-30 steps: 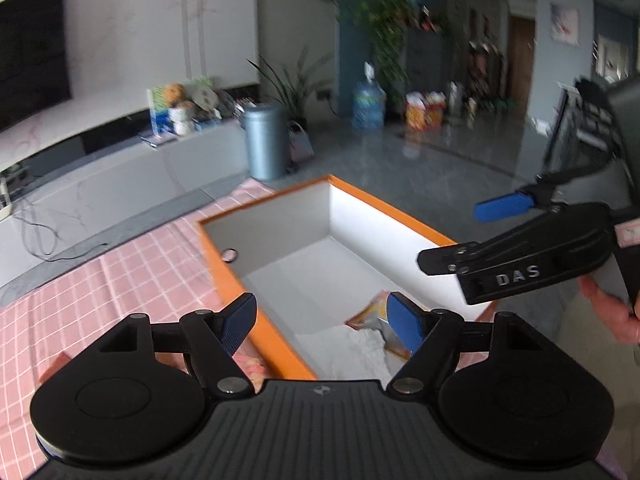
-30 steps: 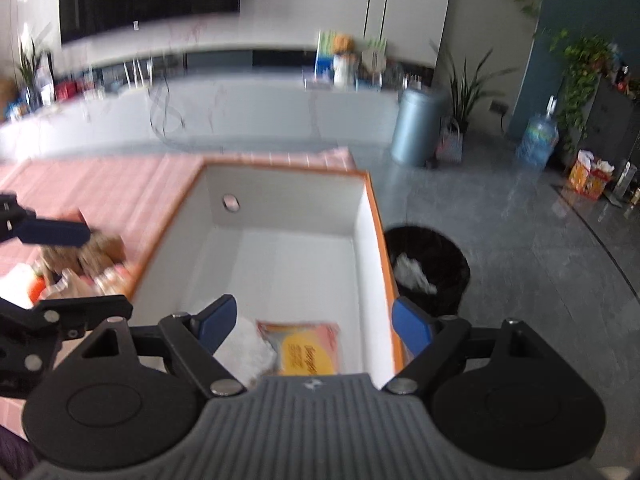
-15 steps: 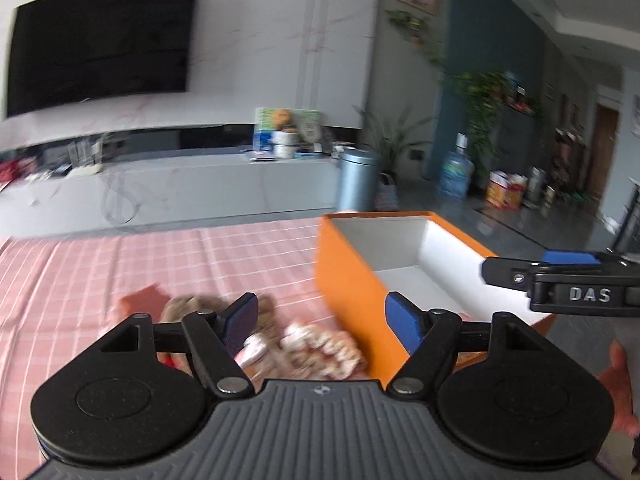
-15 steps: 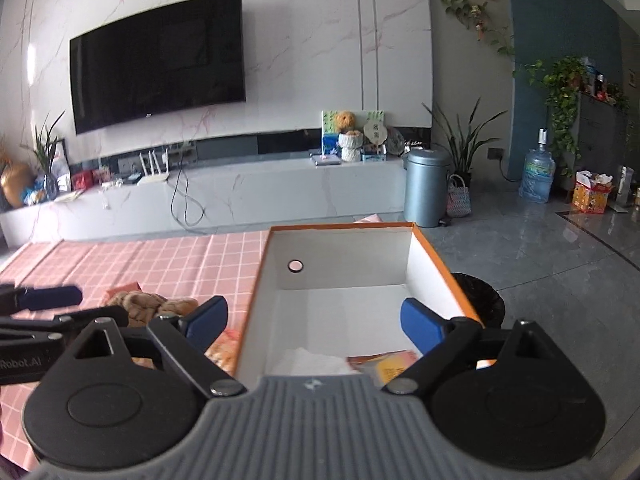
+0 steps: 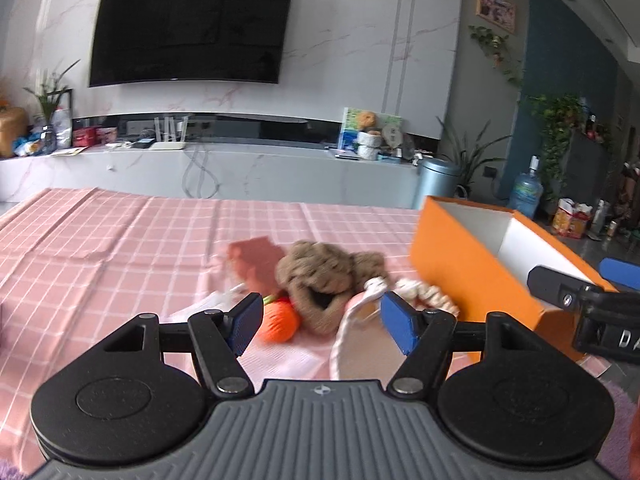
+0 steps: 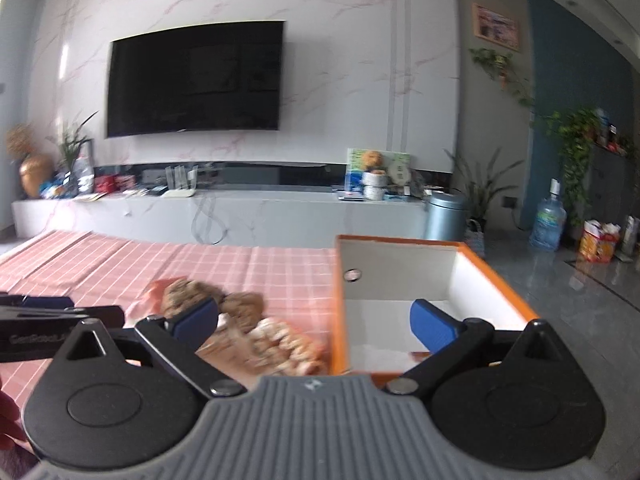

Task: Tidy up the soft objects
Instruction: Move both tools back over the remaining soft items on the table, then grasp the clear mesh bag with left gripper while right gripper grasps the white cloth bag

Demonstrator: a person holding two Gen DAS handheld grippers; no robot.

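A pile of soft things lies on the pink checked cloth: a brown plush toy (image 5: 320,276), an orange plush ball (image 5: 280,324), a flat reddish piece (image 5: 256,258) and a cream knitted band (image 5: 424,292). My left gripper (image 5: 320,320) hovers just short of the pile, its jaws closing with nothing pressed between them. The orange box (image 5: 472,276) with white walls stands right of the pile. My right gripper (image 6: 316,320) straddles the box's near left wall (image 6: 338,320), its jaws opening and empty. From this side the plush toy (image 6: 188,296) and the knitted band (image 6: 288,344) show blurred.
White stuff (image 6: 380,356) lies in the box bottom. A pink-rimmed flat thing (image 5: 356,344) sits under my left fingers. The tablecloth (image 5: 120,248) stretches bare to the left. Beyond the table stand a grey cabinet (image 5: 240,168), a grey bin (image 5: 436,184) and a water bottle (image 6: 548,224).
Both views swung left, from looking down into the box to the pile on the cloth. The right jaws spread wider. The left jaws narrowed a little.
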